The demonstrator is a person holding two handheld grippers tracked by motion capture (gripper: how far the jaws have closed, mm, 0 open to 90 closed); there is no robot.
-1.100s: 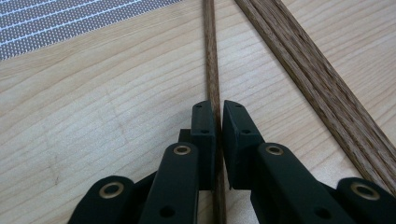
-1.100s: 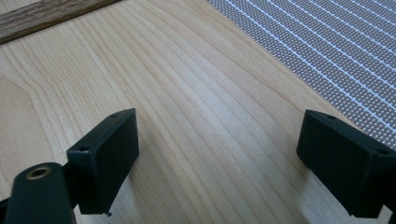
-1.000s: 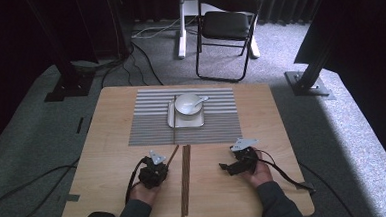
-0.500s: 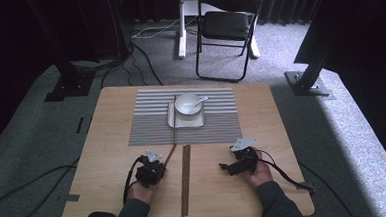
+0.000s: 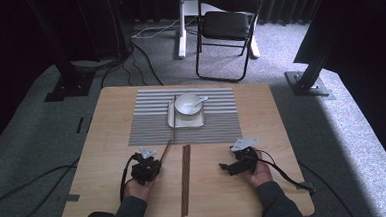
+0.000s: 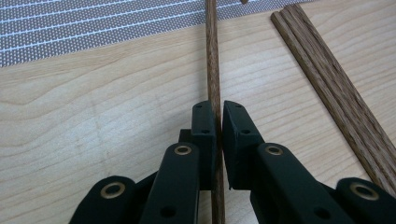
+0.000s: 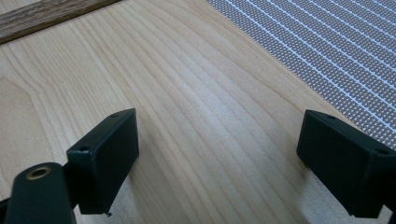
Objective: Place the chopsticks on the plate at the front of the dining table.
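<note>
We had the left claw (image 6: pixel 218 116) clamped on a single wooden chopstick (image 6: pixel 212 60), its far end reaching over the near edge of the striped placemat (image 5: pixel 182 129). Our right claw (image 7: pixel 219 154) gaped wide and empty over the desk (image 5: pixel 107 143), right of the remaining chopsticks (image 5: pixel 185 179) lying nearer us than the placemat. We judged this the carrying step; next came setting the chopstick beside the bowl (image 5: pixel 188 104) on the placemat.

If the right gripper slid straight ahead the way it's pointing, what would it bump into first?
Probably the striped placemat. The right gripper has open jaws over bare table, and the mat's edge crosses just ahead. Being flat, it might slide over; depth is hard to judge.
</note>
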